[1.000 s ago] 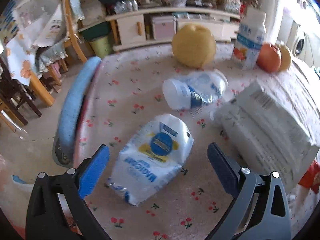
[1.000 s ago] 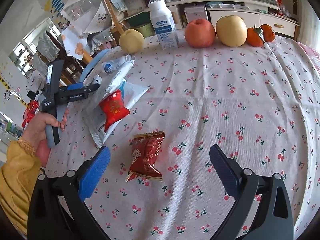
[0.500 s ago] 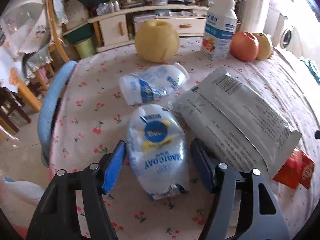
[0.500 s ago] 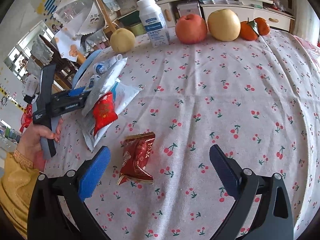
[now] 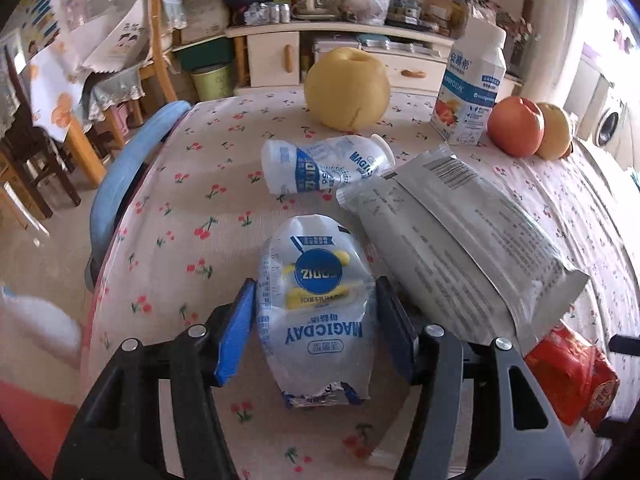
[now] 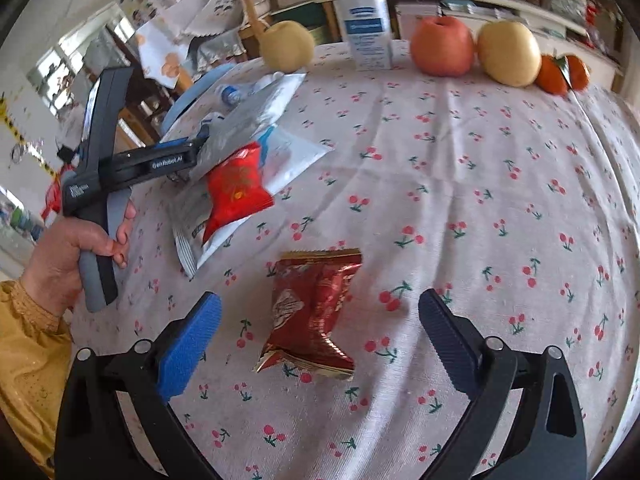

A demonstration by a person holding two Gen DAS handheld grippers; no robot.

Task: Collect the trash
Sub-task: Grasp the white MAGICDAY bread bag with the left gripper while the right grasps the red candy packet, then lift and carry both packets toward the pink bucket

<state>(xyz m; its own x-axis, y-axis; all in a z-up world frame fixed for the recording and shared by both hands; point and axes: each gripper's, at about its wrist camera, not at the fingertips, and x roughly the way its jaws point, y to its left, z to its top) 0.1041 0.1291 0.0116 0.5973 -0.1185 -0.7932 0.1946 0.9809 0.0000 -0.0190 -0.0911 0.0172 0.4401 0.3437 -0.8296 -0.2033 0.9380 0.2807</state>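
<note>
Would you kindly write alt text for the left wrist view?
The left hand-held gripper has its pads against both sides of a crumpled Magicday pouch on a cherry-print tablecloth. Beyond lie a flattened bottle, a grey wrapper, a pear and a carton.

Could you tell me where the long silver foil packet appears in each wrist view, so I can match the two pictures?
Left wrist: silver foil packet lies right of centre, stretching from mid-frame down to the right.
Right wrist: silver foil packet sits upper left, by the left gripper.
Shared landmark: the red apple.
</note>
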